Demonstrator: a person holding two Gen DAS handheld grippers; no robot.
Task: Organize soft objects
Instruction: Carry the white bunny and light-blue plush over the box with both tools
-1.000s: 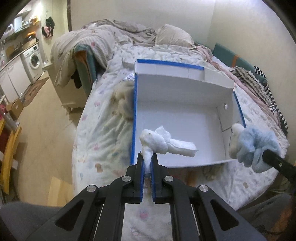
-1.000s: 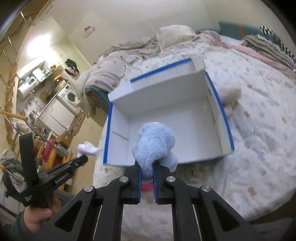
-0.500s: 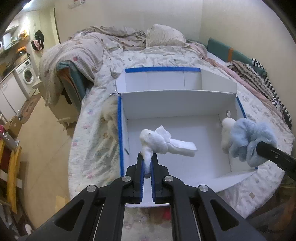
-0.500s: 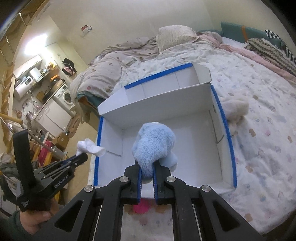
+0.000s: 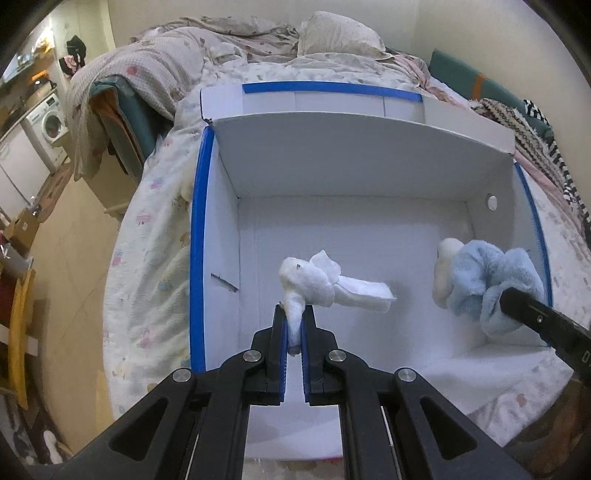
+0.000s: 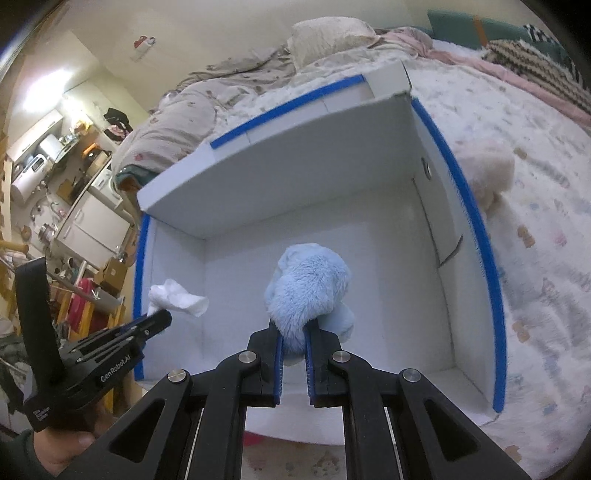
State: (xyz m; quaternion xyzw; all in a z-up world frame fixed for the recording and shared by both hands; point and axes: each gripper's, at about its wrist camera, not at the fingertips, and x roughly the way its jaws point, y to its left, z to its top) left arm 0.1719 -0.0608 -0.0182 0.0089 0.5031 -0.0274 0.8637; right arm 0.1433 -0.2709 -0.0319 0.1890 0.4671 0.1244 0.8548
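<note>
A white cardboard box (image 5: 362, 173) (image 6: 295, 173) with blue-taped edges lies open on the bed, its floor bare. My left gripper (image 5: 294, 315) is shut on a white cloth toy (image 5: 317, 282), held above the box's left part; the same white toy (image 6: 177, 297) shows at the left in the right wrist view. My right gripper (image 6: 294, 334) is shut on a fluffy light-blue plush (image 6: 308, 286), hanging over the box's middle. In the left wrist view that blue plush (image 5: 484, 280) with its cream part hangs near the box's right wall.
A cream plush (image 6: 484, 173) lies on the patterned bedsheet (image 6: 535, 258) just outside the box's right wall. Crumpled blankets and a pillow (image 5: 336, 35) fill the bed's far end. A washing machine (image 5: 48, 122) and clutter stand off to the left past the bed.
Both grippers have moved forward and down with their toys, from the box's near edge to over its inside. The box looms larger. Neither grip has changed.
</note>
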